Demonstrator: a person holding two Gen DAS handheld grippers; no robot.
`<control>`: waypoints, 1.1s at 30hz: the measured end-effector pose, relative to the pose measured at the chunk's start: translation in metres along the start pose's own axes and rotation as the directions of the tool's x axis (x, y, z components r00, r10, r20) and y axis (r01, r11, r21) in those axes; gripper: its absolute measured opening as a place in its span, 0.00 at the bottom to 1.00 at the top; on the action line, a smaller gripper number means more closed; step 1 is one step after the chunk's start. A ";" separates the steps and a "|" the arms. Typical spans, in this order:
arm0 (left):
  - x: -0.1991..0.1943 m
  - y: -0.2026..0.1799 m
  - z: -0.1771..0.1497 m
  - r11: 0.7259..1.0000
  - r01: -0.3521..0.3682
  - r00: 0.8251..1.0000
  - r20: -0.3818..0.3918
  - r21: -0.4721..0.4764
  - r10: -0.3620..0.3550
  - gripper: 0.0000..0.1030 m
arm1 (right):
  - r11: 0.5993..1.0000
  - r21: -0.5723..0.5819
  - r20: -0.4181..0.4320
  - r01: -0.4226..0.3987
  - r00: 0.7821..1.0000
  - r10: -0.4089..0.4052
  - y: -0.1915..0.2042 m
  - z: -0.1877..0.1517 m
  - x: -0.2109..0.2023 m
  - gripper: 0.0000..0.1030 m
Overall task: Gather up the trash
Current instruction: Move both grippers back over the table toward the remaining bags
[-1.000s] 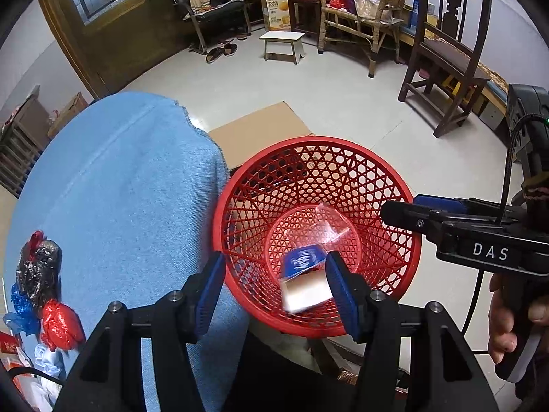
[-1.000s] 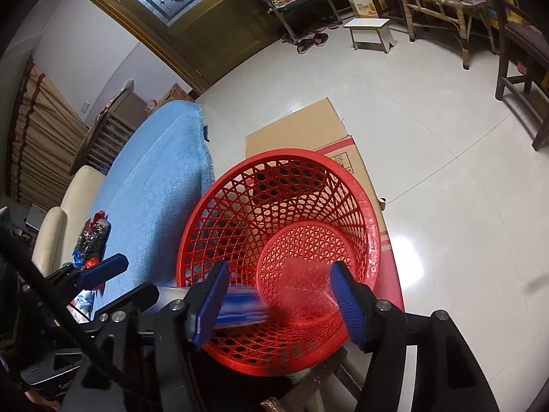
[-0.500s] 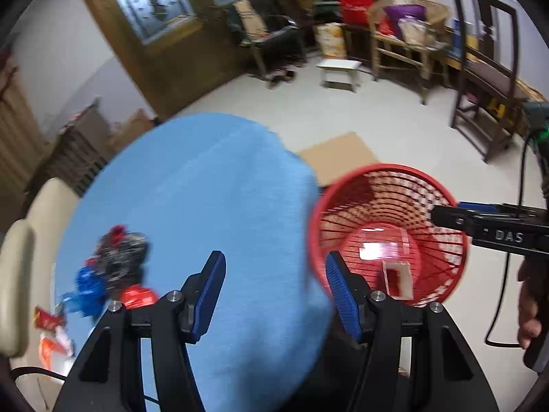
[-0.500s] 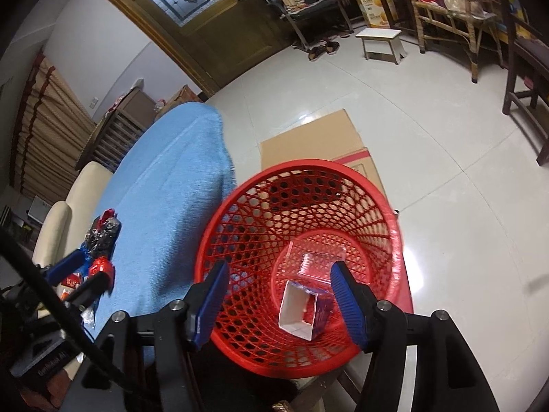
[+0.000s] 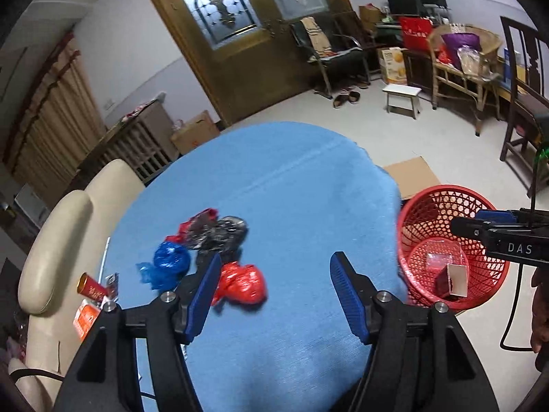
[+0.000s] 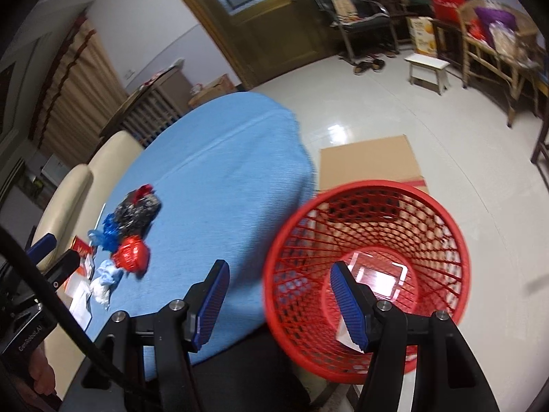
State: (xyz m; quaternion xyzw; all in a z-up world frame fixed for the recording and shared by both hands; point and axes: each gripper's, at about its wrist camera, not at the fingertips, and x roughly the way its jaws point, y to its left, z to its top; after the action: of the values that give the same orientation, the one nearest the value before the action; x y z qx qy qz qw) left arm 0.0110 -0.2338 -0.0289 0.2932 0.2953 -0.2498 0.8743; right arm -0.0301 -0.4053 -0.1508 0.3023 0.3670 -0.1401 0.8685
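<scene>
A red mesh basket (image 5: pixel 411 226) (image 6: pixel 295 247) stands on the floor beside the blue-clothed table (image 5: pixel 308 199) (image 6: pixel 223 171). It holds a small carton (image 5: pixel 453 279) and a clear plastic tray (image 6: pixel 377 276). On the cloth lie crumpled wrappers: a red one (image 5: pixel 242 283) (image 6: pixel 132 257), a blue one (image 5: pixel 170 262), a black one (image 5: pixel 219 231) (image 6: pixel 137 209). My left gripper (image 5: pixel 274 290) is open and empty above the cloth, just right of the red wrapper. My right gripper (image 6: pixel 279 304) is open and empty over the basket's near rim; it also shows in the left wrist view (image 5: pixel 497 237).
A small red can (image 5: pixel 90 286) and paper scraps (image 6: pixel 103 281) lie at the table's left edge by cream chairs (image 5: pixel 55 261). Flat cardboard (image 6: pixel 370 161) lies on the floor behind the basket. A white stool (image 5: pixel 403 98) and wooden chairs (image 5: pixel 525 110) stand further off.
My left gripper has swung left from over the basket to over the cloth near the wrappers. The carton has dropped into the basket. My right gripper has shifted slightly left.
</scene>
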 end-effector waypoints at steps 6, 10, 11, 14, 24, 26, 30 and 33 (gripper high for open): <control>-0.011 0.023 -0.012 0.999 -0.021 1.000 0.022 -0.041 0.022 0.65 | 0.997 -0.076 0.004 -0.018 1.000 0.019 0.040 0.002 0.000 0.63; -0.016 0.040 -0.020 0.997 -0.026 0.999 0.027 -0.076 0.028 0.65 | 0.993 -0.119 0.004 -0.025 1.000 0.026 0.063 0.001 0.000 0.63; -0.016 0.044 -0.023 0.996 -0.028 0.999 0.026 -0.085 0.030 0.65 | 0.991 -0.129 0.004 -0.027 1.000 0.028 0.068 0.001 0.001 0.63; -0.017 0.056 -0.031 0.993 -0.030 0.999 0.023 -0.113 0.033 0.65 | 0.987 -0.157 0.000 -0.031 1.000 0.031 0.084 0.000 0.001 0.63; 0.008 0.138 -0.094 0.943 -0.092 0.991 -0.117 -0.320 0.057 0.65 | 0.963 -0.262 -0.030 -0.060 0.998 0.054 0.143 -0.007 0.013 0.63; 0.015 0.157 -0.113 0.924 -0.132 0.984 -0.159 -0.358 0.079 0.65 | 0.957 -0.282 -0.047 -0.074 0.997 0.063 0.156 -0.010 0.019 0.63; 0.024 0.189 -0.149 0.884 -0.190 0.968 -0.233 -0.427 0.095 0.65 | 0.943 -0.321 -0.074 -0.087 0.995 0.067 0.176 -0.017 0.030 0.63; 0.029 0.203 -0.168 0.859 -0.202 0.961 -0.263 -0.470 0.082 0.65 | 0.932 -0.347 -0.097 -0.103 0.993 0.073 0.192 -0.022 0.039 0.63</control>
State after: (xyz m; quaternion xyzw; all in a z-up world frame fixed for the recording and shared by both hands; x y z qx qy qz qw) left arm 0.0930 0.0121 -0.0834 0.1090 0.4274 -0.0643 0.8952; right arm 0.0737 -0.2432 -0.1097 0.1639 0.4078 -0.0205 0.8980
